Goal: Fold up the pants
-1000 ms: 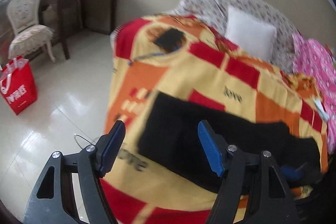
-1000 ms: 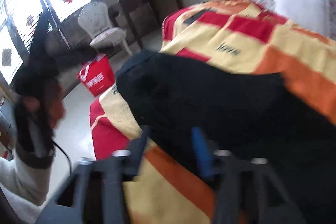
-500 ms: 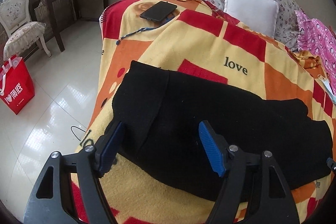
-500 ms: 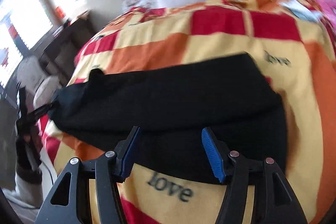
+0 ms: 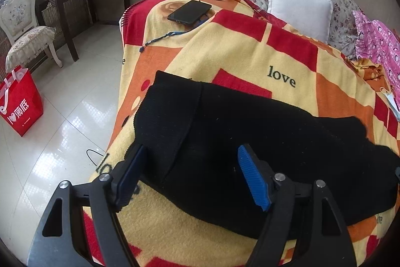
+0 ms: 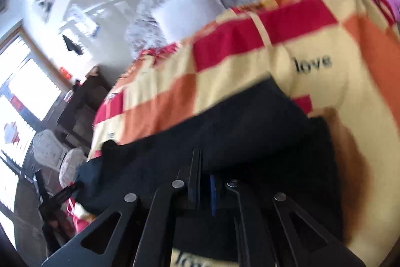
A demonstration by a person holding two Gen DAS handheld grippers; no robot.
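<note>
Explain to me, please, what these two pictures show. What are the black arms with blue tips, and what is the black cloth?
Each picture comes from a camera mounted on a hand-held gripper, looking along its two fingers. A person holds one in each hand; there is no robot. The left gripper is open above black pants lying on a checked blanket on a bed. In the blurred right view, the right gripper has its fingers nearly together at the pants' edge; whether it pinches cloth is unclear. Farther back lie a phone and a white pillow.
</note>
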